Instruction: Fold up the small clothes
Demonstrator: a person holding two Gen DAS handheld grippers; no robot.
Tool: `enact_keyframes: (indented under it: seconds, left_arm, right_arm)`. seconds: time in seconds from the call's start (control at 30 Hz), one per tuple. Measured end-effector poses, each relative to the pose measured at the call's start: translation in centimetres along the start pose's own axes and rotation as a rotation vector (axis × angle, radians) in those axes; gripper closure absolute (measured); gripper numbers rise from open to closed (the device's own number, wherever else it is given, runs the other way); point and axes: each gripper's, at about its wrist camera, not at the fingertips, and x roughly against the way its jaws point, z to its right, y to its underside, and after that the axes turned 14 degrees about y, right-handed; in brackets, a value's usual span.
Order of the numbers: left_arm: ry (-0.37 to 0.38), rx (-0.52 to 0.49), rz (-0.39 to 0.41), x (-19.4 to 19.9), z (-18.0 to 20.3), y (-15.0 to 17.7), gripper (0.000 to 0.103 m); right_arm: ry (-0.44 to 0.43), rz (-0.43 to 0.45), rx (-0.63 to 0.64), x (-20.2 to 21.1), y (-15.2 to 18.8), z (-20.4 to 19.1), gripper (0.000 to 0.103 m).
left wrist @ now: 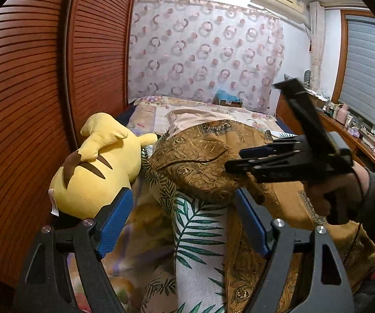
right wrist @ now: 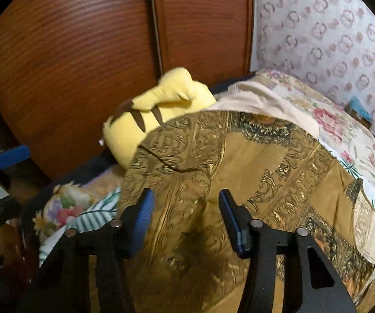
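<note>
The gold patterned garment (right wrist: 239,156) lies spread over a palm-leaf cloth (left wrist: 200,229) on the bed (left wrist: 145,112), which gives it a broad, soft surface to be flattened and creased on. A yellow plush toy (left wrist: 96,167) rests just beside its far-left edge, against the wooden wardrobe doors (left wrist: 43,78), clear of the folding area.

The left claw (left wrist: 184,221) stands wide open above the near-left part of the cloth pile. Nothing is between its blue pads (left wrist: 114,221). The right claw (right wrist: 186,216) hovers over the middle of the garment, partly open, gripping nothing; no fabric is pinched between its pads.

In the left wrist view the right claw is held by a hand (left wrist: 344,195) and reaches in across the garment from the right. Judgement: both claws are positioned to take hold of the fabric for a fold, and the fold is not yet begun.
</note>
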Motion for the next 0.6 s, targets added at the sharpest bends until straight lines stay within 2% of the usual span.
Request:
enact_keyframes:
  seconds: [0.07, 0.1, 0.13, 0.17, 0.33, 0.5, 0.6]
  left_arm:
    - [0.004, 0.003, -0.003, -0.1, -0.1, 0.1, 0.022]
    - [0.005, 0.004, -0.003, -0.1, -0.1, 0.1, 0.022]
    - [0.007, 0.005, -0.004, -0.1, -0.1, 0.2, 0.022]
    - [0.010, 0.005, -0.005, -0.2, 0.0, 0.2, 0.022]
    - [0.022, 0.004, -0.011, -0.6, 0.3, 0.3, 0.022]
    - [0.044, -0.017, -0.020, -1.1, 1.6, 0.2, 0.022]
    - [0.058, -0.036, -0.026, -1.5, 2.6, 0.1, 0.022]
  right_arm:
    - [0.010, -0.022, -0.006, -1.2, -0.5, -0.2, 0.072]
    - [0.001, -0.030, -0.010, -1.9, -0.8, -0.4, 0.077]
    - [-0.010, -0.031, -0.015, -2.0, -0.9, -0.3, 0.088]
    - [-0.018, -0.022, -0.017, -1.9, -0.9, -0.1, 0.093]
    - [-0.046, 0.041, -0.049, 0.0, 0.0, 1.1, 0.098]
    - [0.001, 0.135, -0.118, 3.3, 2.7, 2.6, 0.099]
    - [0.075, 0.134, -0.122, 4.5, 5.4, 3.5, 0.099]
